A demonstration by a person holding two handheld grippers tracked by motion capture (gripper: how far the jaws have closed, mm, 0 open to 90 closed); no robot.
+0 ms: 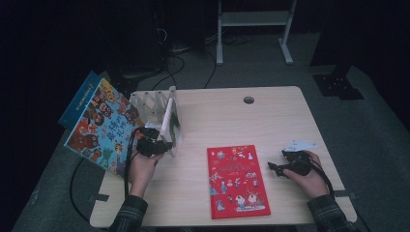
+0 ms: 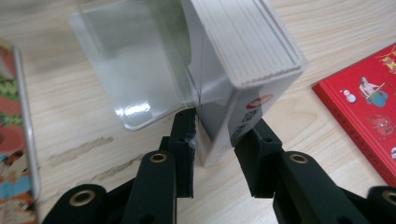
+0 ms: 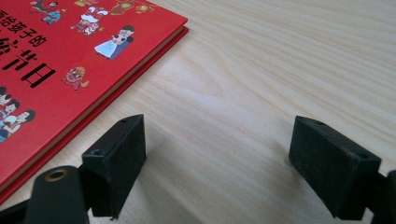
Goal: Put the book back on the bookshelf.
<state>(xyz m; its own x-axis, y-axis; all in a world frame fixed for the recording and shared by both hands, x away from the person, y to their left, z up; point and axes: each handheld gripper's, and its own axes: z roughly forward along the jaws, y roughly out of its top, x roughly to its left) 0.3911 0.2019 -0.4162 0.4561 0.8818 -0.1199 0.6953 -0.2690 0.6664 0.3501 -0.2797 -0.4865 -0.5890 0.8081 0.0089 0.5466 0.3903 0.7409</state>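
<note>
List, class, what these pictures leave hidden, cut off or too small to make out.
1. White book: left gripper view, its cover is cut off by the top edge and masked by the left hand-held gripper.
2. Red book: right gripper view, cut off by the left edge; high view, title too small to read.
3. Colourful book: high view, overhangs the table; its support is hidden.

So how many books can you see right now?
3. The red book lies flat mid-table; the white book stands in the clear rack, held by the left tool; the colourful picture book leans off the table's left edge.
</note>
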